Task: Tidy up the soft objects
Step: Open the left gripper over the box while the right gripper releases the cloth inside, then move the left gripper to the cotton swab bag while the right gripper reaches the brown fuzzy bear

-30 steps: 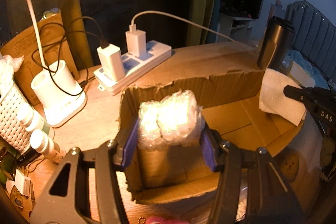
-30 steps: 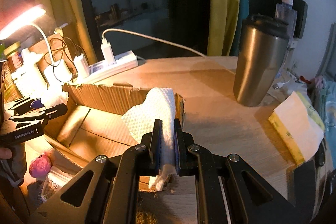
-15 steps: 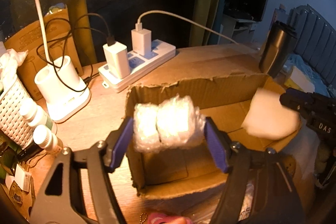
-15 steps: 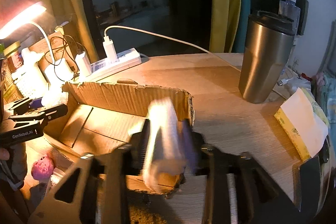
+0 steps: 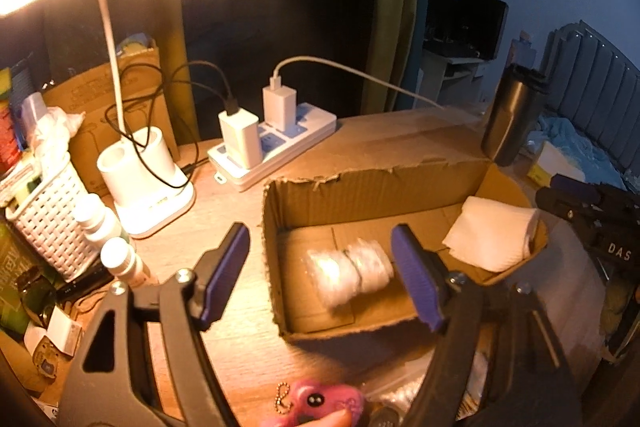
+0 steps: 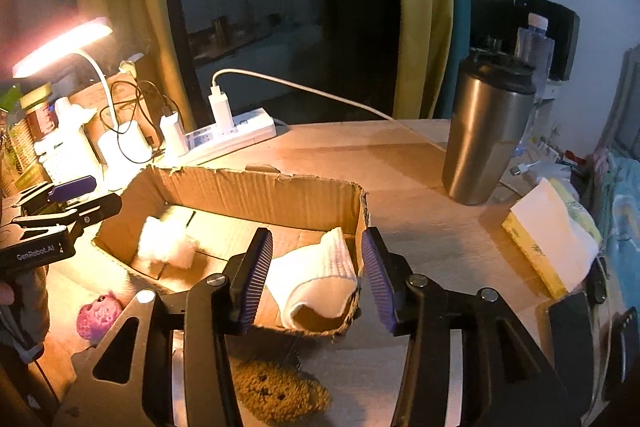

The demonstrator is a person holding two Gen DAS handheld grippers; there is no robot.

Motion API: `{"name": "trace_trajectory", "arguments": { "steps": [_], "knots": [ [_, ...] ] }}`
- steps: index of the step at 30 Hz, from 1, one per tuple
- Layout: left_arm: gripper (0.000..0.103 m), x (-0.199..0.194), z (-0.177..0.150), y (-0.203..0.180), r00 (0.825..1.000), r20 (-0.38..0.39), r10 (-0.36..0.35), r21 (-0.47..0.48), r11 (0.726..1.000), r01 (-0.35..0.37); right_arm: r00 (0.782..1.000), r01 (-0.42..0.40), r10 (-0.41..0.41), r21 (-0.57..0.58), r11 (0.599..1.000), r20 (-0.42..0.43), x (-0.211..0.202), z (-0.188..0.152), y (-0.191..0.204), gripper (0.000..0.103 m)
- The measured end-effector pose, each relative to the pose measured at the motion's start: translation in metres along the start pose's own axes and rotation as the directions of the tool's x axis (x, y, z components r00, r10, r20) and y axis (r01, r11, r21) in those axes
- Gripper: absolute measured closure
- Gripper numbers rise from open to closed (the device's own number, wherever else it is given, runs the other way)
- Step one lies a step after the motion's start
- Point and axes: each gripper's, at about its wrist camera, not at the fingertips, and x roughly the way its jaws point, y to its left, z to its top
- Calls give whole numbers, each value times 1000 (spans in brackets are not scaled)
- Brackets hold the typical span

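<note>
An open cardboard box (image 5: 376, 183) sits mid-table. A bubble-wrap roll (image 5: 348, 277) lies blurred on the box floor near its left end, also seen from the right as the bubble-wrap roll (image 6: 164, 243). My left gripper (image 5: 320, 275) hovers above it, its jaws opening and its pads clear of the roll. A folded white cloth (image 6: 316, 275) rests in the box's right corner, also visible as the cloth (image 5: 490, 233). My right gripper (image 6: 317, 279) hangs over it, its jaws opening too, with neither pad touching the cloth.
A pink toy (image 5: 316, 403) and a brown plush (image 6: 280, 391) lie in front of the box. Behind it are a power strip (image 5: 276, 147) with chargers and a lit desk lamp (image 5: 144, 183). A steel tumbler (image 6: 488, 135) and a tissue pack (image 6: 548, 235) stand to the right.
Both grippers went from shut to open. The bubble wrap dropped out of the left one onto the box floor. The cloth fell from the right one into the box corner. Both grippers rose.
</note>
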Motion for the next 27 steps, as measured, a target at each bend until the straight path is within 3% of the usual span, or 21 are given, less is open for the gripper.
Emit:
{"name": "trace_trajectory", "arguments": {
  "steps": [14,27],
  "knots": [
    [28,-49,-16,-2,998,53,-25,-8,1000,26,998,26,-26,-10,1000,52,-50,-14,12,53],
    [22,-67,-46,-4,998,48,-33,-22,999,34,999,32,-32,-9,999,37,-71,-44,19,53]
  ]
}}
